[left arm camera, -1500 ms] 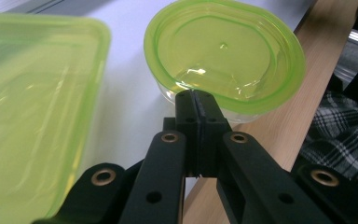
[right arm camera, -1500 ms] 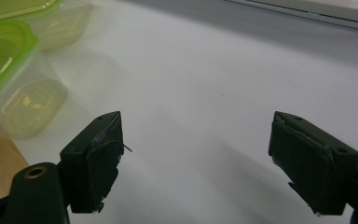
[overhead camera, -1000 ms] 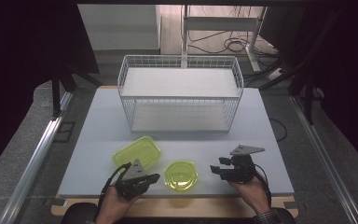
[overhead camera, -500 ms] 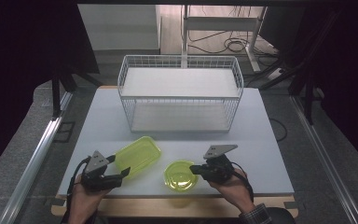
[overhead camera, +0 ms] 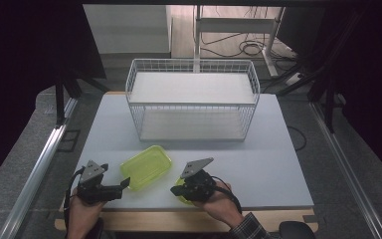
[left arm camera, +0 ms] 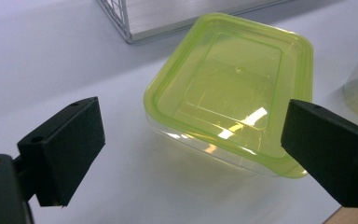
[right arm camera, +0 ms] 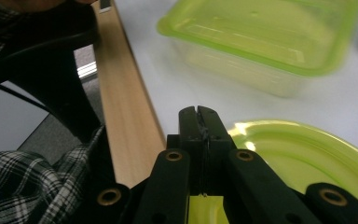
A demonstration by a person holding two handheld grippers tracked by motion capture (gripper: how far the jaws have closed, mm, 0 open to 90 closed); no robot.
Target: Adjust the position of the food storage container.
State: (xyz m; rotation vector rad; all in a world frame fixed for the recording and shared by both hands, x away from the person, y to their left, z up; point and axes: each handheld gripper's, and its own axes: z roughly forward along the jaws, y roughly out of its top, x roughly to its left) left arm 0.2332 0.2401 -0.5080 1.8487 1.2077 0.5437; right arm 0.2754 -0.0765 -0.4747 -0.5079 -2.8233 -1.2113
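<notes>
Behind the desk your wire basket holds nothing; neither box is stowed. Left tongs are spread, with the square box just ahead between them, untouched. Right tongs are pressed together over the round box at the near edge, gripping nothing.

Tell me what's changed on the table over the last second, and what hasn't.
The left gripper swung out to the table's left, then came back toward the rectangular container, fingers open beside it. The right gripper slid left over the round container, fingers shut. The rectangular container turned slightly; the round container and wire basket stayed put.
</notes>
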